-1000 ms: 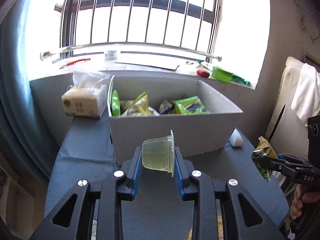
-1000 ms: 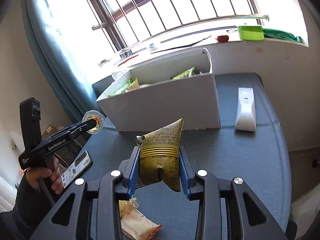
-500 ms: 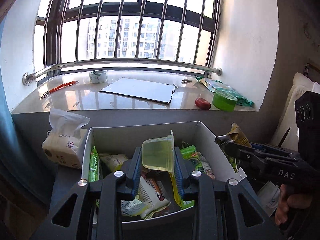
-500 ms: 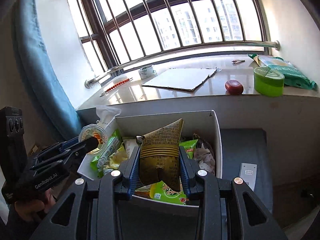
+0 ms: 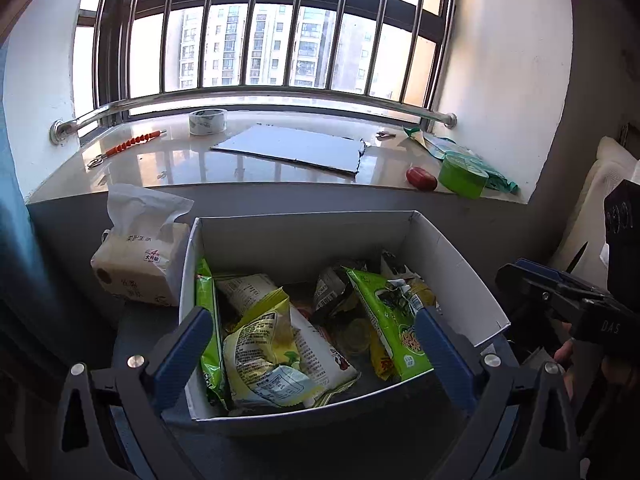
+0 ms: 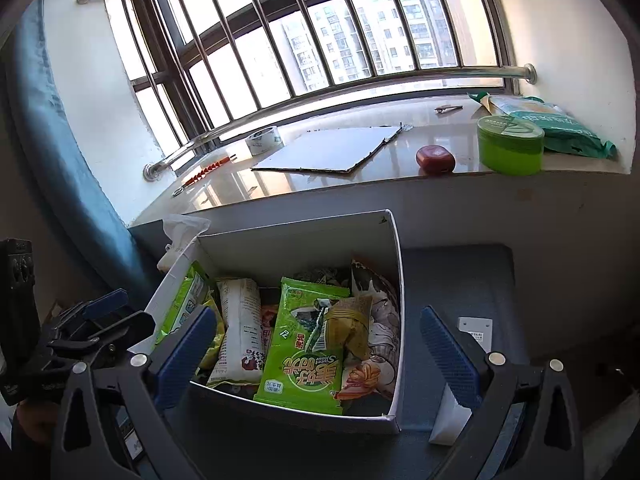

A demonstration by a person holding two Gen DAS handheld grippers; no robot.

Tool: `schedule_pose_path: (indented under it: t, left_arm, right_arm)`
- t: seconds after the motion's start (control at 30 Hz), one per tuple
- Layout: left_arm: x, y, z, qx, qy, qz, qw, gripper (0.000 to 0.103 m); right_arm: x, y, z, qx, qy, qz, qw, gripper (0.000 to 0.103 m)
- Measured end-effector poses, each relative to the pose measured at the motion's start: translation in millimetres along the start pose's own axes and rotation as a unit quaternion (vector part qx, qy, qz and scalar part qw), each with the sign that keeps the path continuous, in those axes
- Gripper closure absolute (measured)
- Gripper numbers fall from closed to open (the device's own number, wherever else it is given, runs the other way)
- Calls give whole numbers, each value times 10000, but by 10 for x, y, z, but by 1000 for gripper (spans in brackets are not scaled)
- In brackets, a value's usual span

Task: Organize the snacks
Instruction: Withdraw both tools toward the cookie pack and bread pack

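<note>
A white cardboard box [image 5: 452, 248] [image 6: 396, 264] on the dark table holds several snack packets. The clear jelly cup [image 5: 355, 336] lies among them near the middle. The gold-brown packet [image 6: 349, 326] lies on a green packet [image 6: 304, 364]. My left gripper [image 5: 312, 344] is open and empty above the box's near edge. My right gripper [image 6: 316, 344] is open and empty above the box too. The right gripper shows at the right edge of the left wrist view [image 5: 560, 292]. The left gripper shows at the left of the right wrist view [image 6: 92, 320].
A tissue pack [image 5: 136, 256] stands left of the box. A white remote [image 6: 474, 330] lies on the table to the right. The windowsill behind holds a tape roll [image 5: 207, 121], a cardboard sheet [image 5: 288, 149], a green tub [image 6: 510, 144] and a red object [image 6: 435, 159].
Both grippers opened above the box. The jelly cup dropped from the left one and the gold-brown packet from the right one; both now lie in the box.
</note>
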State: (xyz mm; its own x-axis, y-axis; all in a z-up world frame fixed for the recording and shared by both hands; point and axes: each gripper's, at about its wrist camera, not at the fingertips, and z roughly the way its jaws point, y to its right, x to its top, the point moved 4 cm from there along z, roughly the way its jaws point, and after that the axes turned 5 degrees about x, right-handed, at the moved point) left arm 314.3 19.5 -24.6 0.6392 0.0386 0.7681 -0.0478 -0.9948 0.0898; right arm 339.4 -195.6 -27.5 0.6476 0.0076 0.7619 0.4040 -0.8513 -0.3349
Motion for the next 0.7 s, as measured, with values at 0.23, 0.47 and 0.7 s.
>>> schedule_pose_path:
  t: [0.23, 0.47, 0.7]
  left_arm:
    - [-280, -6, -481, 58, 263, 327, 9991, 0]
    - [-800, 53, -993, -111, 449, 509, 9976, 0]
    - [-1442, 69, -1323, -218, 384, 634, 9970, 0]
  right_arm:
    - [-349, -253, -360, 347, 75, -346, 9988, 0]
    - [-1049, -391, -756, 668, -40, -444, 9968, 0]
    - [-1883, -361, -1026, 712, -304, -174, 9968, 0]
